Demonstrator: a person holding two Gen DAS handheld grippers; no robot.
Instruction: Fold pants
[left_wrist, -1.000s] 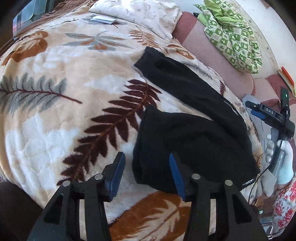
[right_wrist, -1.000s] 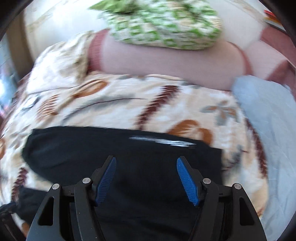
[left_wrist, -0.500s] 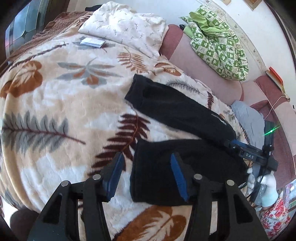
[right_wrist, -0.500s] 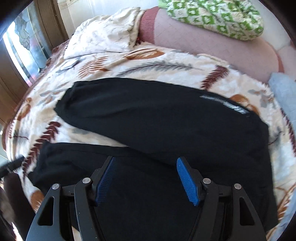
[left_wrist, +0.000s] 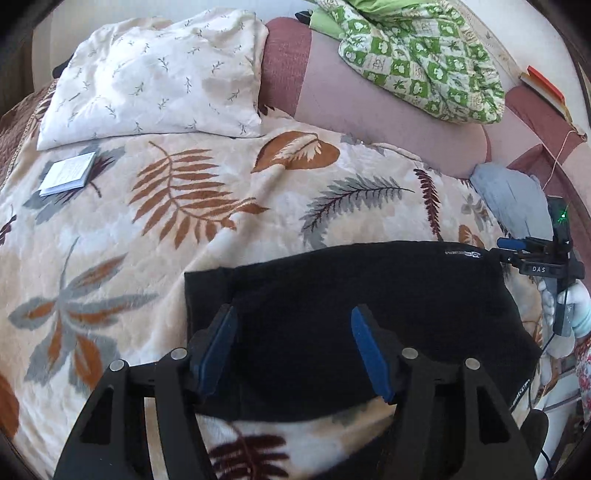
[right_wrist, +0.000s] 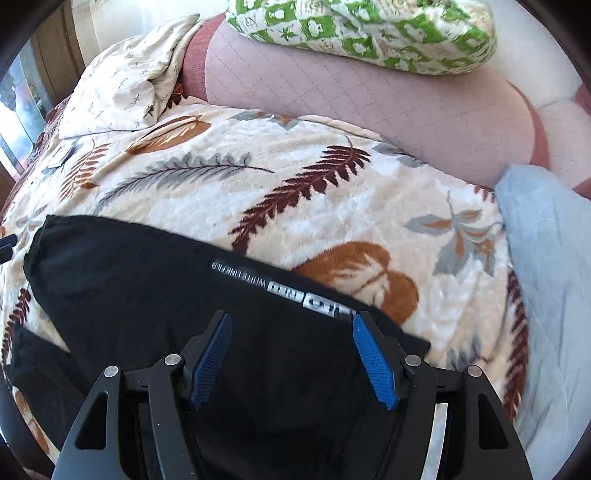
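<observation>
The black pants (left_wrist: 369, 306) lie folded on a leaf-patterned blanket (left_wrist: 207, 206). My left gripper (left_wrist: 295, 350) is open and empty, hovering over the pants' near left part. The right gripper also shows in the left wrist view (left_wrist: 532, 258) at the pants' far right edge, held by a white-gloved hand. In the right wrist view the pants (right_wrist: 147, 295) spread below with a white printed logo (right_wrist: 280, 288) along the far edge. My right gripper (right_wrist: 291, 358) is open and empty above the black cloth.
A white pillow (left_wrist: 155, 74) and a small booklet (left_wrist: 68, 173) lie at the far left. A green patterned bundle (left_wrist: 417, 55) rests on a pink cushion (left_wrist: 369, 107). A light blue cloth (right_wrist: 546, 266) lies right of the pants.
The two pant legs lay apart in a V; now they form one stacked black block. Both grippers have swung forward over the pants, still open.
</observation>
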